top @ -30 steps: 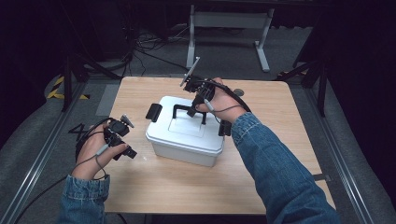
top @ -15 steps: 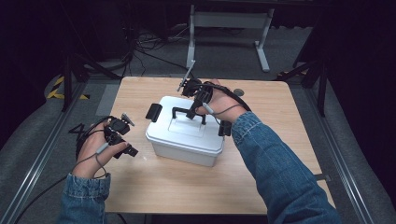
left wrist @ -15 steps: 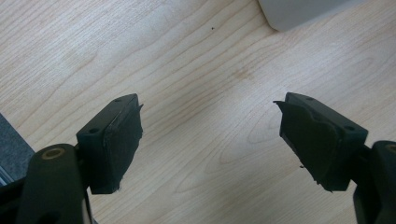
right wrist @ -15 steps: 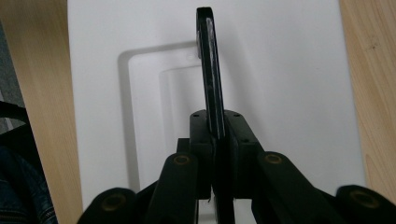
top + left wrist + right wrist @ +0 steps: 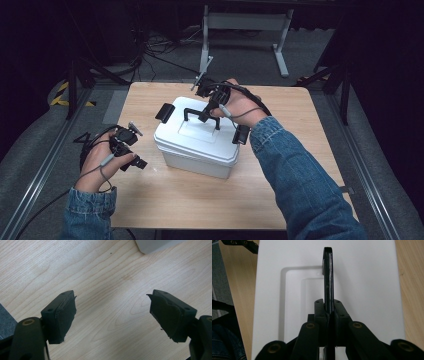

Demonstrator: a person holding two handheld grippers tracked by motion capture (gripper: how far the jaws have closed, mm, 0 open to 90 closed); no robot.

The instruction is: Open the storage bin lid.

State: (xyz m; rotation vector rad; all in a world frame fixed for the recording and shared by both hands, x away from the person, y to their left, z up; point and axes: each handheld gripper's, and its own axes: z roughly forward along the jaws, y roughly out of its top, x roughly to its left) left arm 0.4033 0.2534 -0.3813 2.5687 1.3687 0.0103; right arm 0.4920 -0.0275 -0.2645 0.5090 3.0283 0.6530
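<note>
A white lidded box (image 5: pixel 197 147) stands mid-table with a black handle (image 5: pixel 192 112) raised upright on its lid. My right gripper (image 5: pixel 206 116) comes down from the far side, and its jaws have just been closing on that handle. In the right gripper view the handle (image 5: pixel 328 270) stands edge-on, pinched between the pads of the right gripper (image 5: pixel 329 307), above the white lid (image 5: pixel 367 280). My left gripper (image 5: pixel 137 146) hovers left of the box. In the left gripper view the left gripper (image 5: pixel 112 312) is open over bare wood, with nothing between its pads.
Black latches hang at the box's ends, one flipped out at the left (image 5: pixel 164 112) and one at the right (image 5: pixel 241 135). The wooden table (image 5: pixel 300 115) has free surface all around the box. A metal stand (image 5: pixel 245 22) and cables lie on the floor beyond.
The right hand has shifted only slightly at the handle. The left hand and the box sit as before.
</note>
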